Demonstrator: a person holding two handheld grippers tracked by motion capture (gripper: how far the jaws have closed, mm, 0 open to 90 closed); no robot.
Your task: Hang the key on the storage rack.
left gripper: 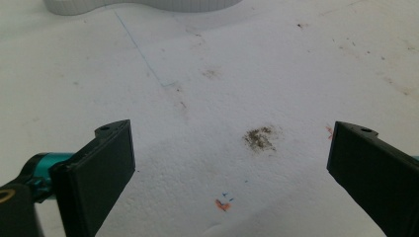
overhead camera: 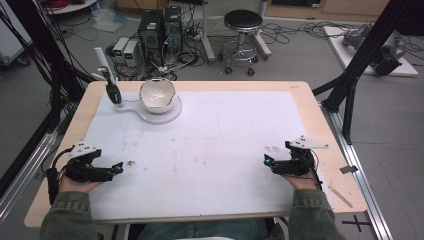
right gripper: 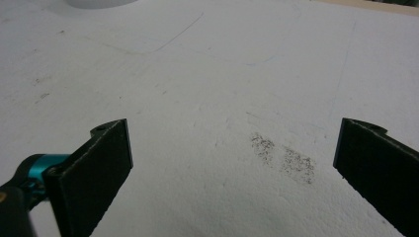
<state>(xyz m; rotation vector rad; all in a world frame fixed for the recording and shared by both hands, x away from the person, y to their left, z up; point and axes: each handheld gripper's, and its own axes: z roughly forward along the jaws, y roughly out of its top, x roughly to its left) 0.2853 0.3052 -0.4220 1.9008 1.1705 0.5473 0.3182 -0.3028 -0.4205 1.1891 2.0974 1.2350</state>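
Your left gripper [overhead camera: 118, 168] rests on the white foam sheet [overhead camera: 215, 145] with jaws spread wide, holding nothing; your right gripper [overhead camera: 267, 161] sits likewise, wide and empty. The white bowl [overhead camera: 157, 96] stands well ahead of your left gripper, on its white base [overhead camera: 172, 114]; a black-handled tool [overhead camera: 112, 91] stands upright just beside it.

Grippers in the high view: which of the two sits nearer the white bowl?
The left gripper, at the table's near left. The bowl stands on its white base at the far left, so the right gripper lies much farther across the mat.
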